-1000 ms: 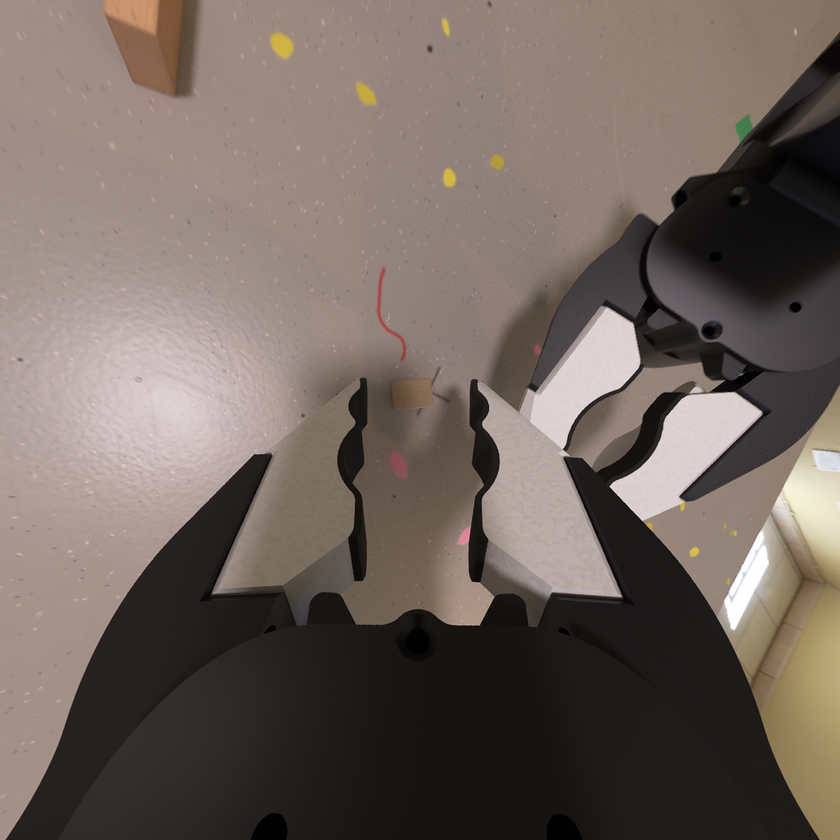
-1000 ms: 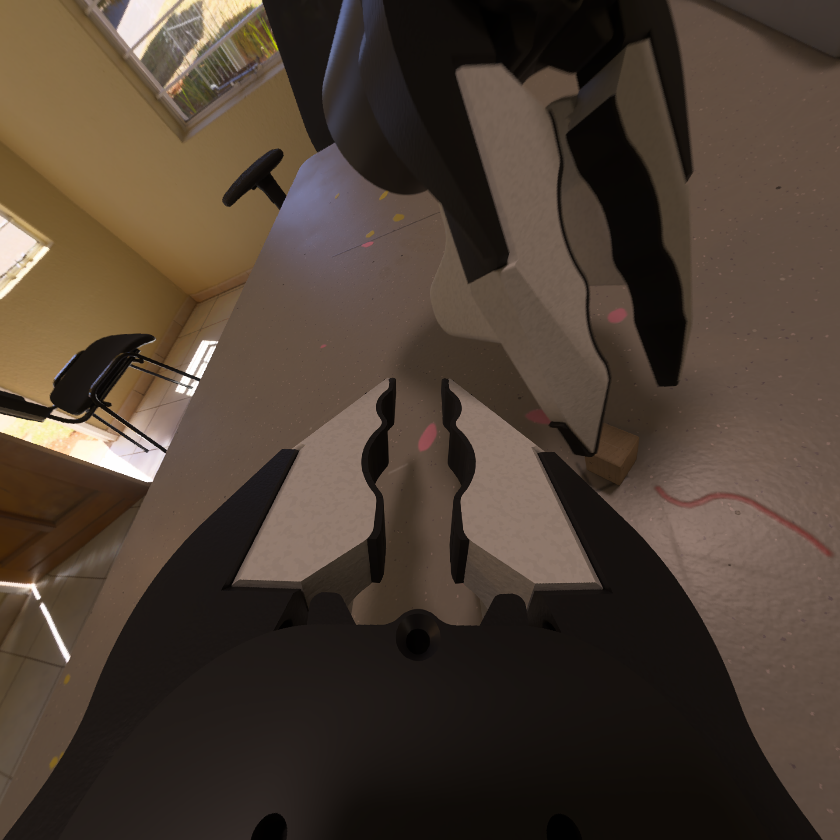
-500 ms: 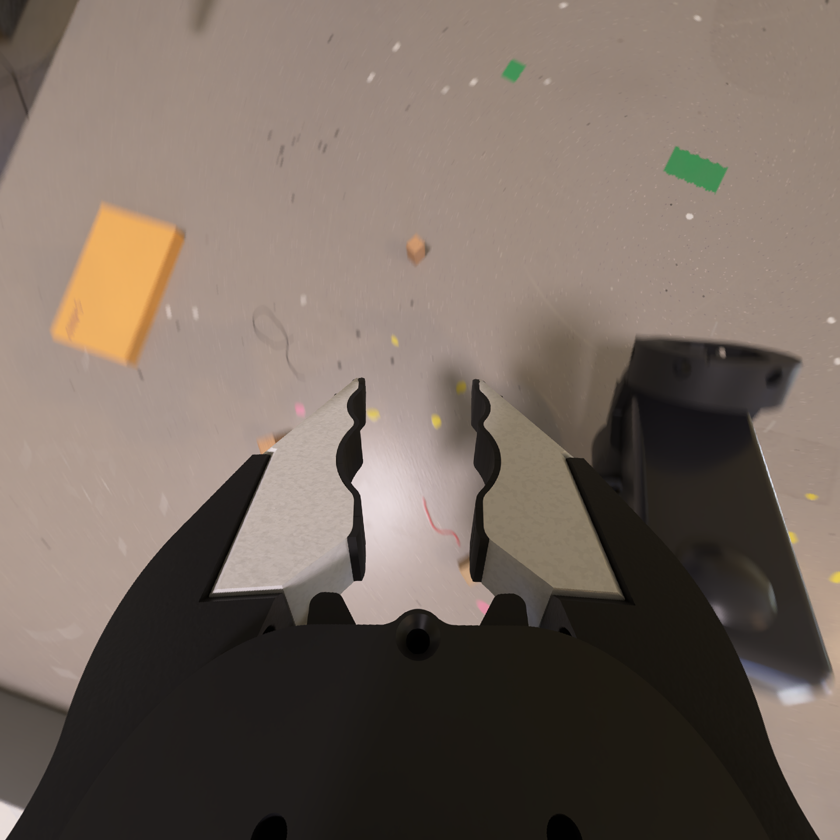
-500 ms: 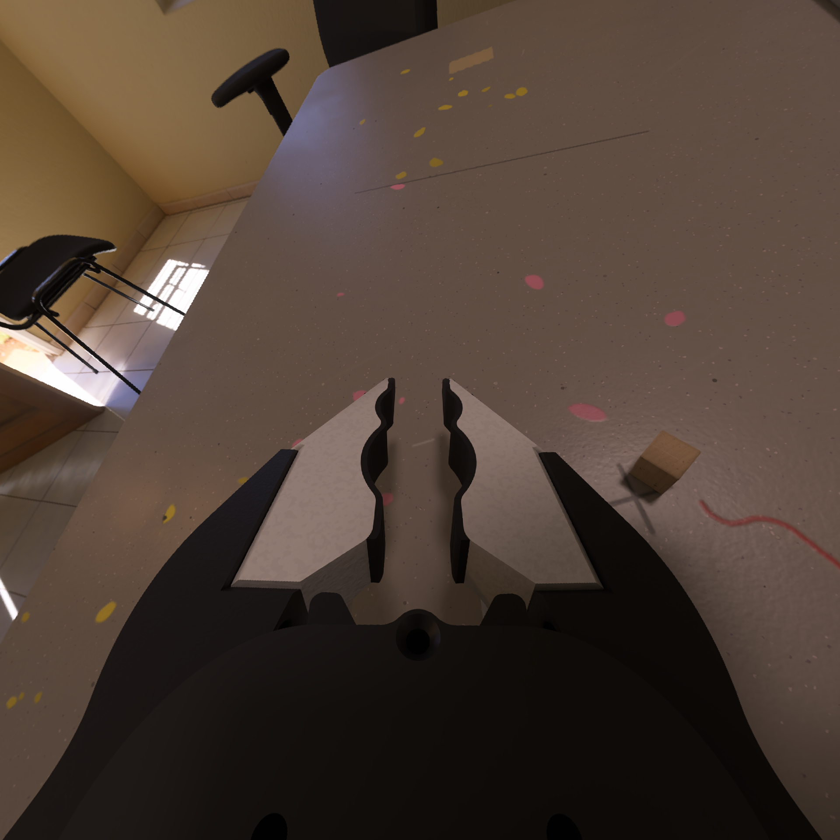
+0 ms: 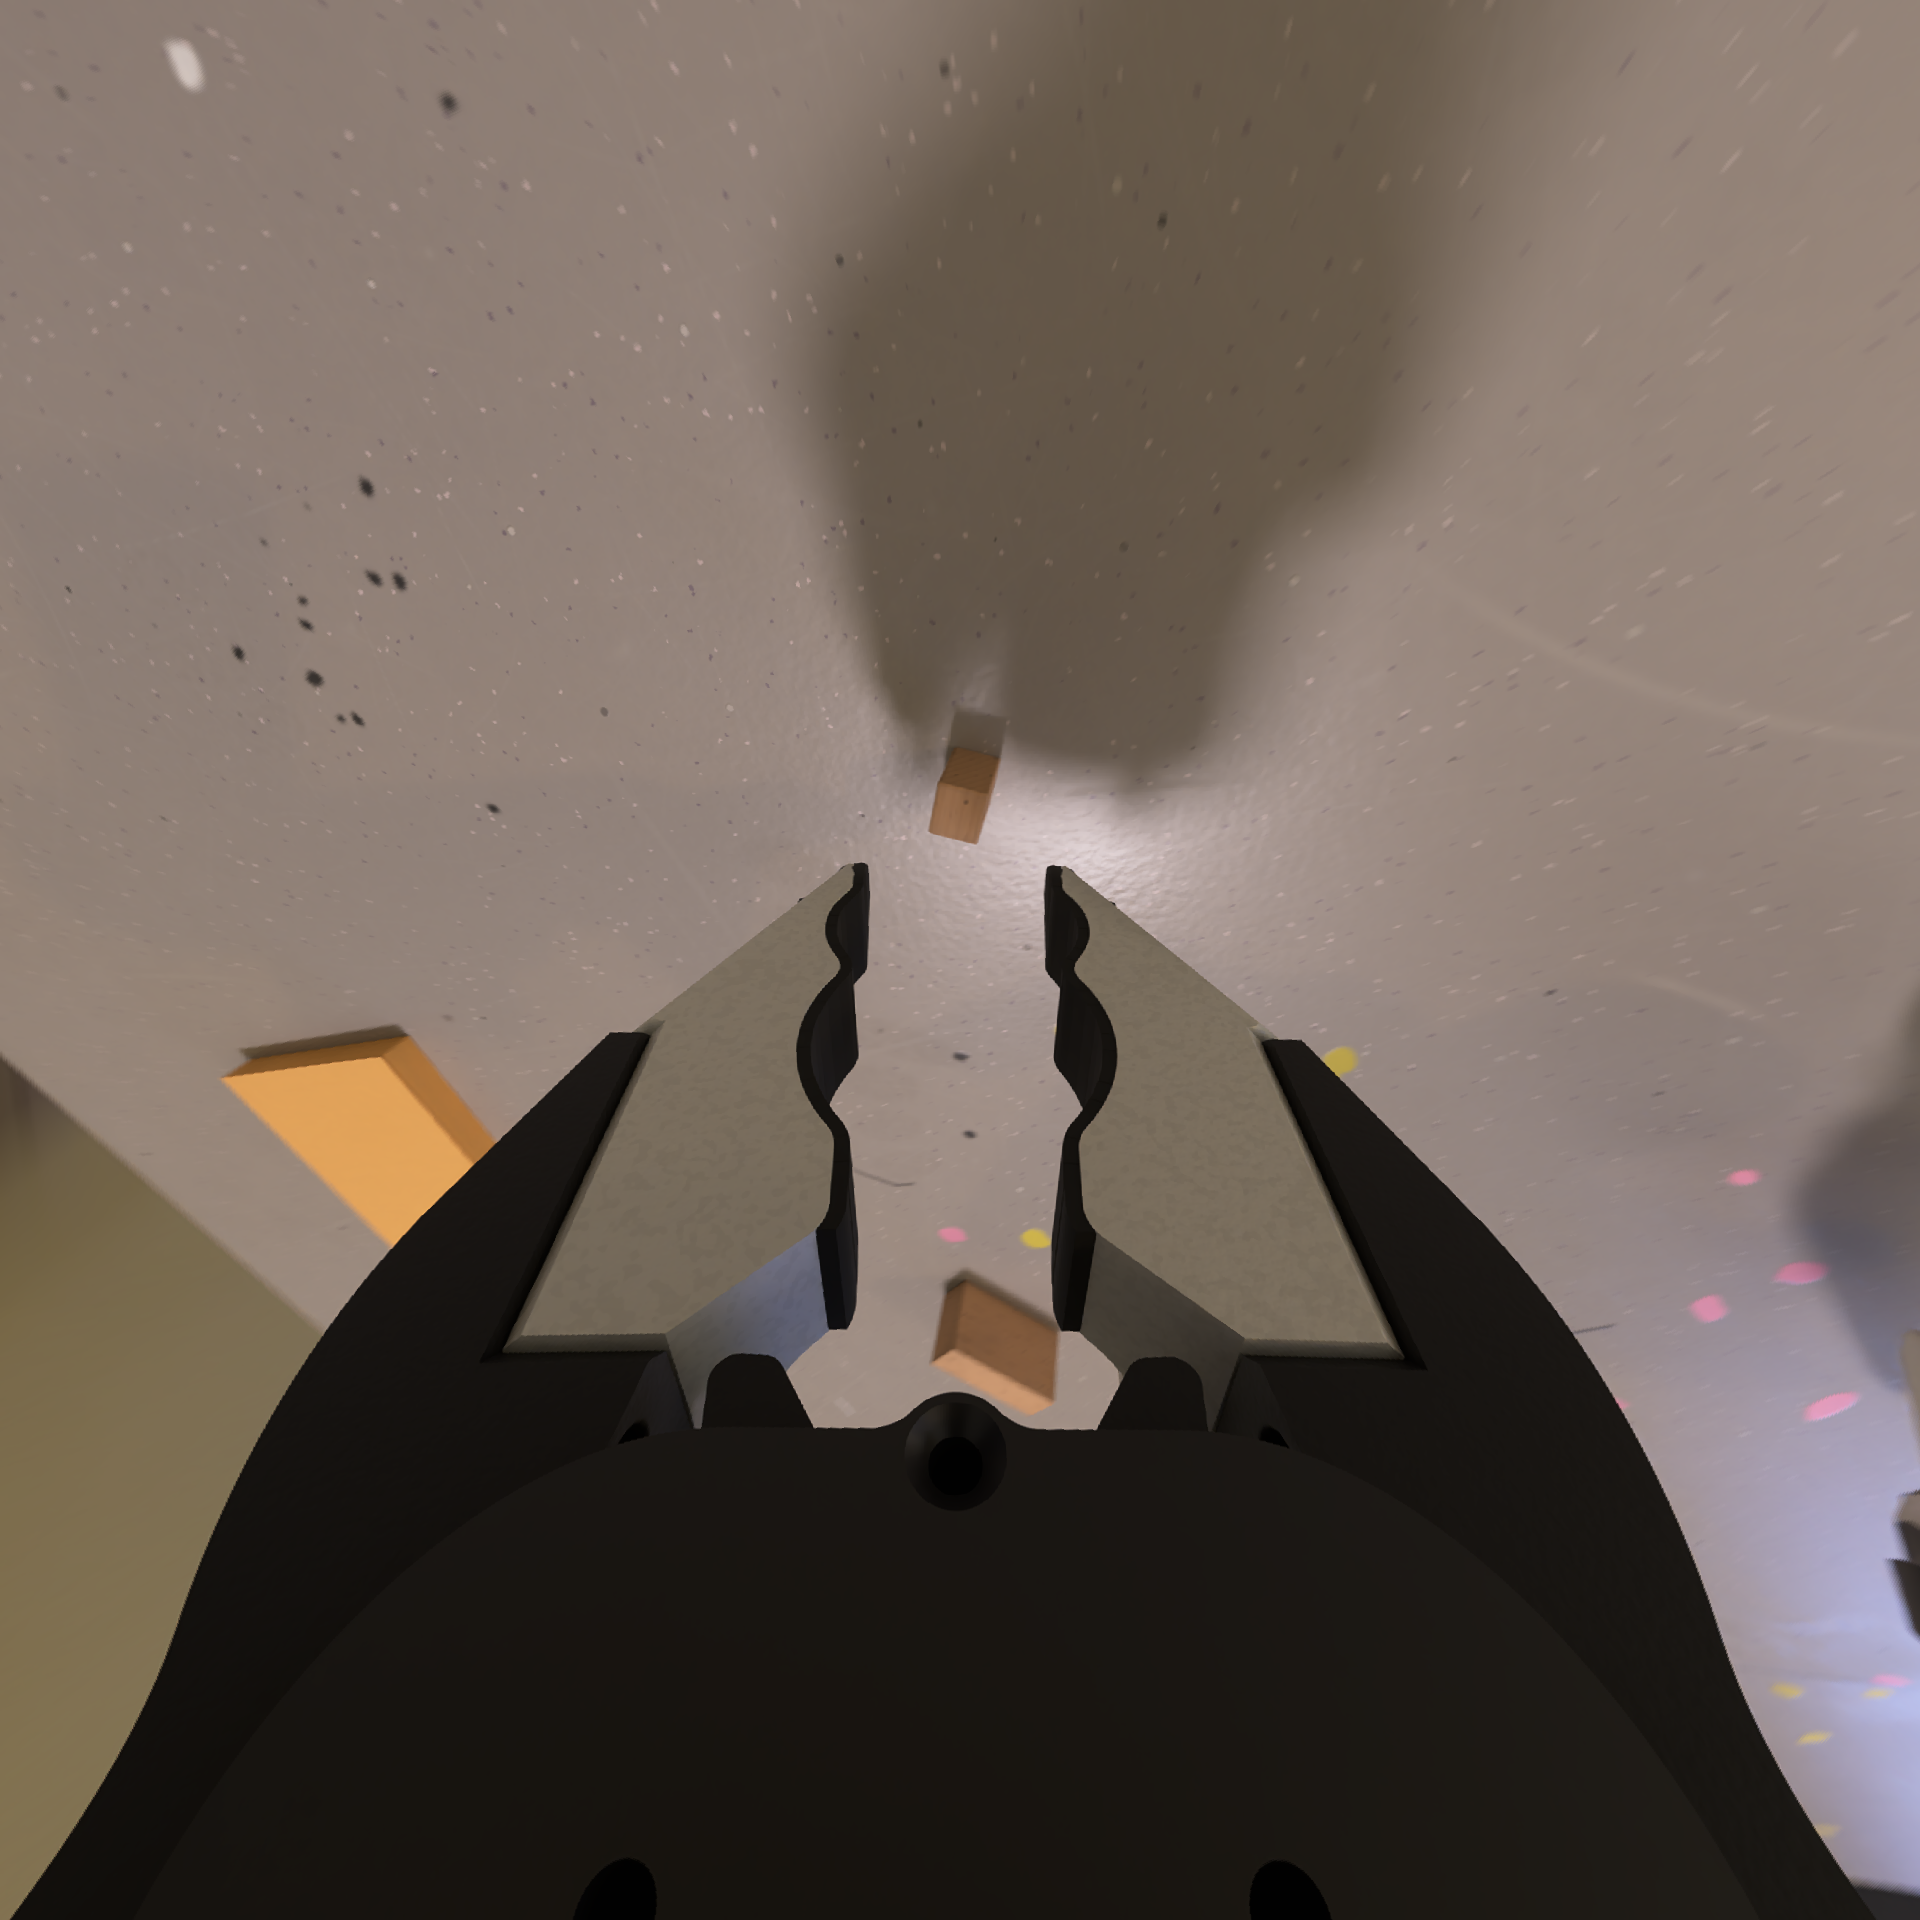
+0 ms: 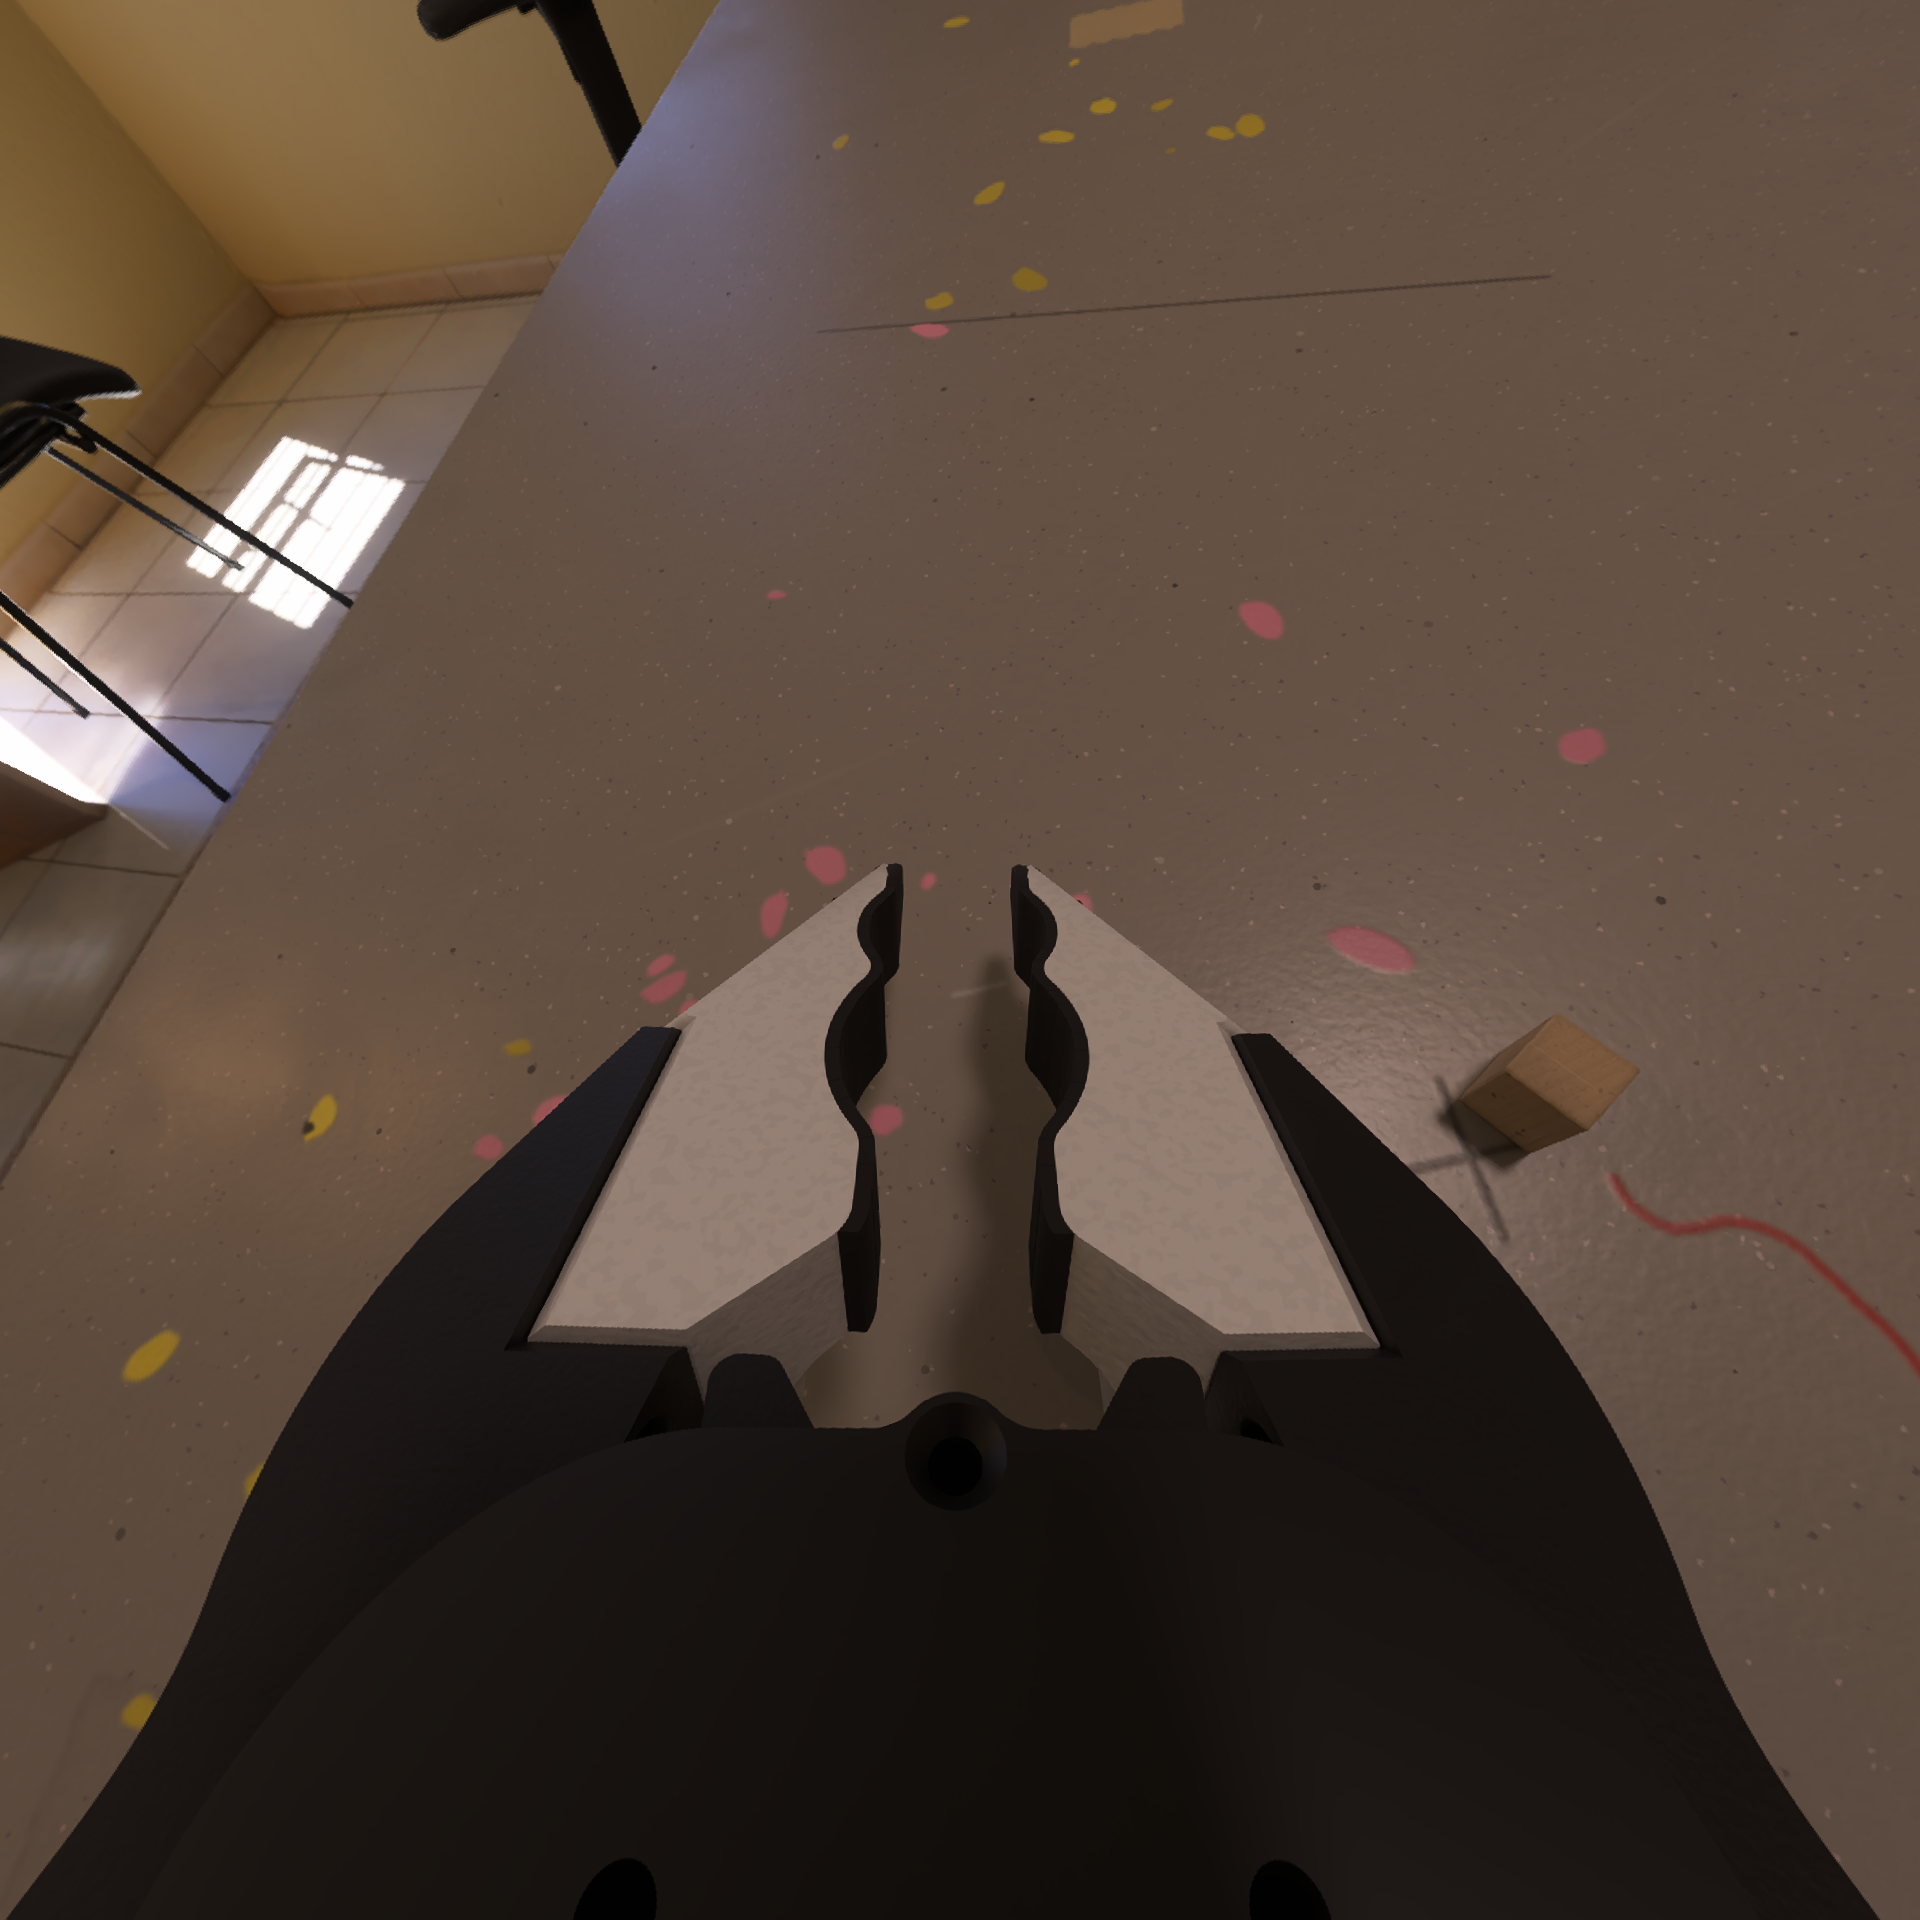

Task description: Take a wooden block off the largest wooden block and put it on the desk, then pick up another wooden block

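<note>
In the left wrist view my left gripper [image 5: 956, 883] is open and empty above the speckled desk [image 5: 520, 416]. A small wooden block [image 5: 964, 792] stands just ahead of its fingertips, under a dark shadow. Another small wooden block [image 5: 1000, 1347] lies on the desk below the gap between the jaws. The largest block [image 5: 358, 1122], flat and orange, lies to the left, partly hidden by the left finger. In the right wrist view my right gripper [image 6: 956, 883] is open and empty over the desk [image 6: 1247, 468]. A pale small wooden cube [image 6: 1548, 1081] lies to its right.
A red squiggle [image 6: 1766, 1257] is drawn on the desk beside the cube. Pink and yellow spots dot the surface. The desk's left edge [image 6: 416, 520] drops to a tiled floor with a black chair [image 6: 62, 416]. A blurred dark shape [image 5: 1870, 1174] sits at the left wrist view's right edge.
My left gripper swung away from the pale cube and came down low towards another small block. My right gripper stayed nearly still; the left gripper left its view.
</note>
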